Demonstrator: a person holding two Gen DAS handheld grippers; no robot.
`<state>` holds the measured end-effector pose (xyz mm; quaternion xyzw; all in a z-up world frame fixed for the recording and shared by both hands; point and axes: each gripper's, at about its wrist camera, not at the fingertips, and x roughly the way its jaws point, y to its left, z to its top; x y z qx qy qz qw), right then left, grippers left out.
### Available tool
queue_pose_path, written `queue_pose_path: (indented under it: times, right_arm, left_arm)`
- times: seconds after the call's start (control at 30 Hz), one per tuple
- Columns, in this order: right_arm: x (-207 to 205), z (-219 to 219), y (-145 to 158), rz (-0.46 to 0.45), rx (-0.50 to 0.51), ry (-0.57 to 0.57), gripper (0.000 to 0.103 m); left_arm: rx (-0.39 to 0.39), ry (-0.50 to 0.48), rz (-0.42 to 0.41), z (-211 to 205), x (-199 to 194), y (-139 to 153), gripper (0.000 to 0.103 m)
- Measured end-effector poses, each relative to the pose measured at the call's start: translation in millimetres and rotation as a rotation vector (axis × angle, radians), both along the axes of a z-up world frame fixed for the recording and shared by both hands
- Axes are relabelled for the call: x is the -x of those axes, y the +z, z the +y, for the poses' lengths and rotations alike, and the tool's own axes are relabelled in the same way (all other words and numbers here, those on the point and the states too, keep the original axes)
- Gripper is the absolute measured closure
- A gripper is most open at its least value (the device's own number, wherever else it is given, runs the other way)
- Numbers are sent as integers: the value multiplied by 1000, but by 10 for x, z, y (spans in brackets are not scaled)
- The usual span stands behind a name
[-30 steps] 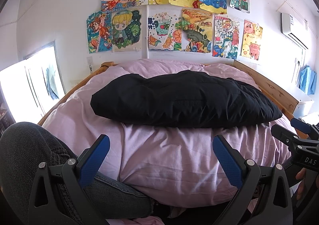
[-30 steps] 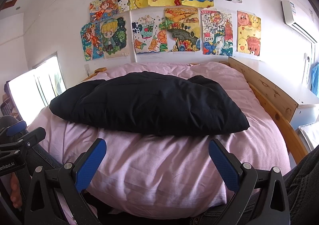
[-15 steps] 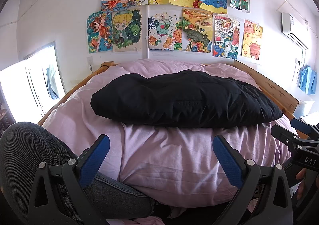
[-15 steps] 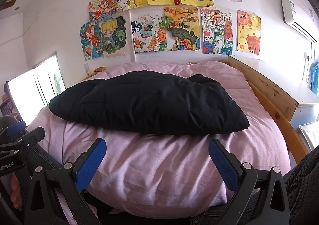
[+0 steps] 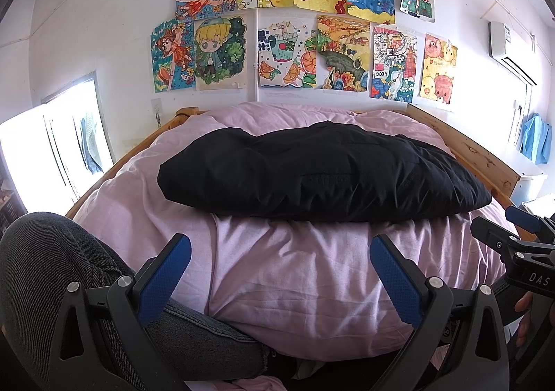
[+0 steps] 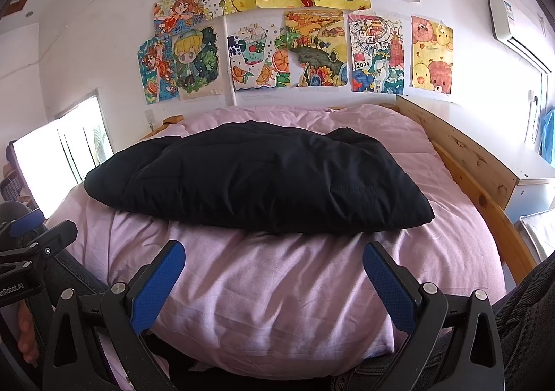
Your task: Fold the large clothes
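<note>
The black padded jacket (image 5: 322,176) lies as a compact bundle across the pink duvet (image 5: 305,273), ahead of both tools and well apart from them, so it looks either already folded or waiting for its first fold. The left gripper (image 5: 279,273) and the right gripper (image 6: 274,274) both stand spread wide with nothing between their blue pads, low over the near edge of the bed beside the person's jeans-clad knee (image 5: 52,273). If a fold is still due, I would send each gripper forward to its own near corner of the bundle, pinch the full thickness of the hem and lift both evenly, since puffy fabric slips and springs back.
</note>
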<state>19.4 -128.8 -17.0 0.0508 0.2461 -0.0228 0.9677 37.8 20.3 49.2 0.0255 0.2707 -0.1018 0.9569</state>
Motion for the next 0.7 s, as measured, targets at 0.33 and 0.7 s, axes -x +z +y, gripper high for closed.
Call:
queue_pose_path:
  times: [0.33,0.7]
  right_arm:
    - [-1,5,5,1,-1,-1,0]
    - [-4,4,17,1,-2,-1,0]
  left_arm:
    - [0,0,0,-1,1,-1,2]
    - [0,-1,1,11,2,2,2]
